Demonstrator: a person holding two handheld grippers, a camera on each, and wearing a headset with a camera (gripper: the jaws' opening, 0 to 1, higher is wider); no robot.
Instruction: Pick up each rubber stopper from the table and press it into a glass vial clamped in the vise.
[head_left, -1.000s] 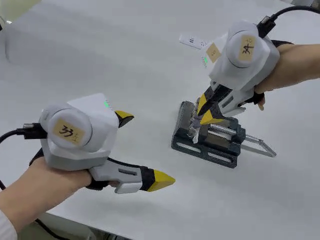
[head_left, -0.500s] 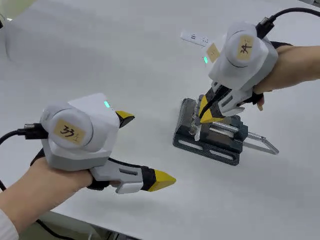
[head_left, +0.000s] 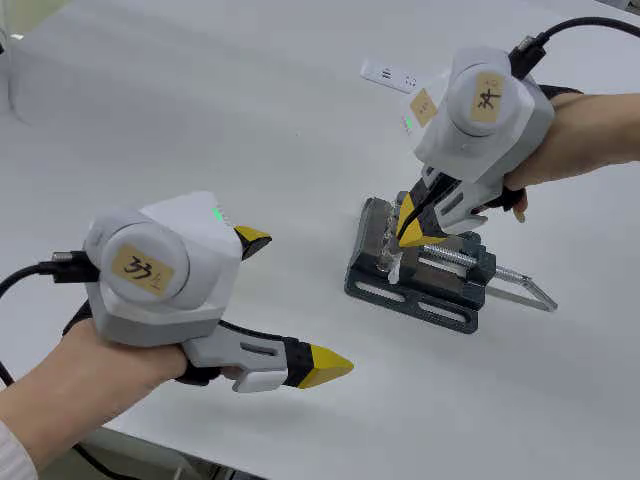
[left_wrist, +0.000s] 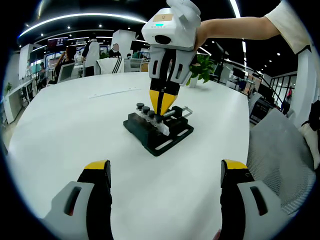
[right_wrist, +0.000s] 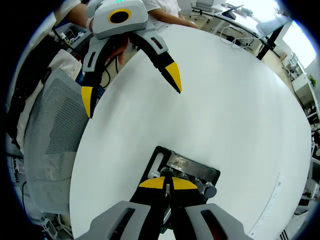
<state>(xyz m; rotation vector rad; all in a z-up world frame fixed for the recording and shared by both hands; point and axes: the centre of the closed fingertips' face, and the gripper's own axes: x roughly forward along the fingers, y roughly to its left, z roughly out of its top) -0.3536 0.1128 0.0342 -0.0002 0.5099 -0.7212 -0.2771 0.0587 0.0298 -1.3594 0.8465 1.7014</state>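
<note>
A black vise (head_left: 412, 296) stands on the white table (head_left: 200, 120) and clamps a row of glass vials (head_left: 388, 256). In the left gripper view the vise (left_wrist: 165, 140) holds three vials topped with black stoppers (left_wrist: 145, 109). My right gripper (head_left: 411, 236) hangs shut with its yellow tips just over the vials; nothing shows between its jaws. Its own view has the shut tips (right_wrist: 167, 184) right above the vise (right_wrist: 192, 167). My left gripper (head_left: 290, 305) is held open at the near left, well apart from the vise, with nothing between its jaws.
A white power strip (head_left: 388, 75) lies on the table behind the vise. The vise's screw handle (head_left: 520, 288) sticks out to the right. A grey mesh chair (left_wrist: 280, 150) stands beside the table edge, and people sit at desks in the background.
Almost nothing has changed. My right gripper's tips have edged slightly over the vials, still shut, and my left gripper has drifted a little, still open.
</note>
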